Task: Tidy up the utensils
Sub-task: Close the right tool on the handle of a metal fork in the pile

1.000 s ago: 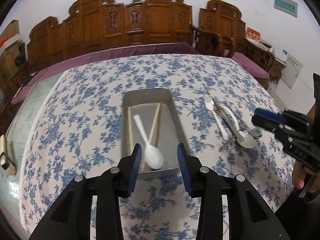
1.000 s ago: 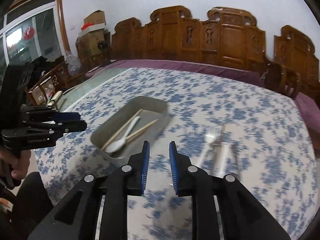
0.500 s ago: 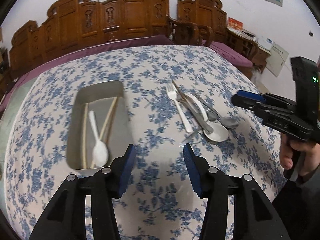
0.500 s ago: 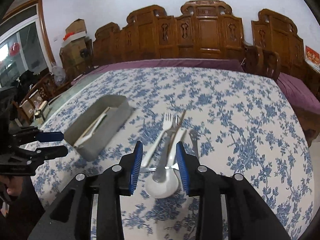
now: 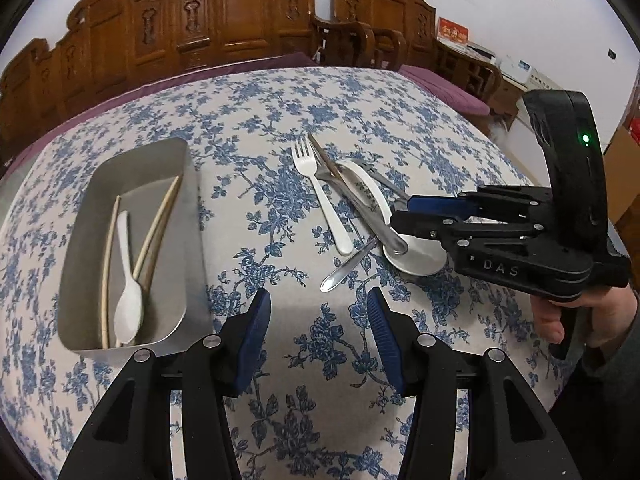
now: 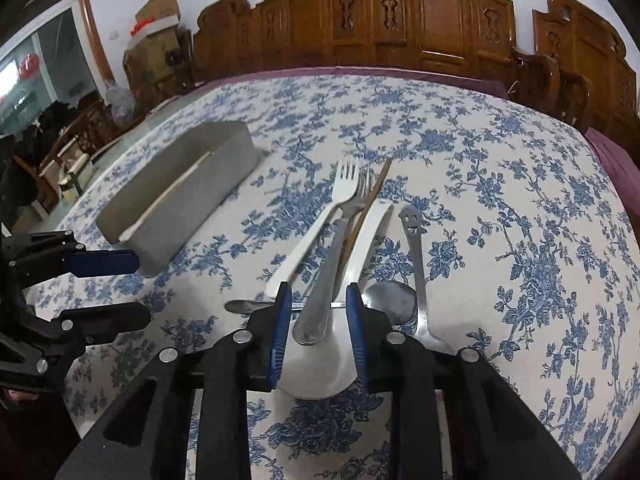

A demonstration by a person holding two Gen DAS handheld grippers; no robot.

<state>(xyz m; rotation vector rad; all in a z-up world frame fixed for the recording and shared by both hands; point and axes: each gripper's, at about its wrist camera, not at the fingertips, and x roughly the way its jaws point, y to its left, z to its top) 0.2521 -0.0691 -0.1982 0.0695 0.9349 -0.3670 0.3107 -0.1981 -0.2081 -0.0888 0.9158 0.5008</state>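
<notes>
A metal tray [image 5: 188, 240] [image 6: 224, 168] at the left holds chopsticks [image 5: 160, 220] and a white spoon [image 5: 128, 304]. A pile of utensils lies to its right: a white fork [image 5: 320, 188] [image 6: 316, 232], a metal fork [image 6: 336, 256], a white ladle spoon [image 6: 360, 248] [image 5: 416, 256], one chopstick [image 6: 368, 208] and a smiley-handled spoon [image 6: 416, 264]. My right gripper [image 6: 316, 320] [image 5: 400, 216] is open, its fingers either side of the metal fork's handle end, over the ladle's bowl. My left gripper [image 5: 316, 336] is open and empty over bare cloth near the tray.
The table has a blue floral cloth [image 5: 360, 120]. Carved wooden chairs [image 6: 400, 12] line its far side. Boxes and a window [image 6: 48, 64] stand at the far left in the right wrist view. A small metal spoon [image 5: 344, 268] lies at the pile's near edge.
The left gripper swung right, away from over the tray, and opened wider. The right gripper advanced to the utensil pile and now straddles the metal fork's handle.
</notes>
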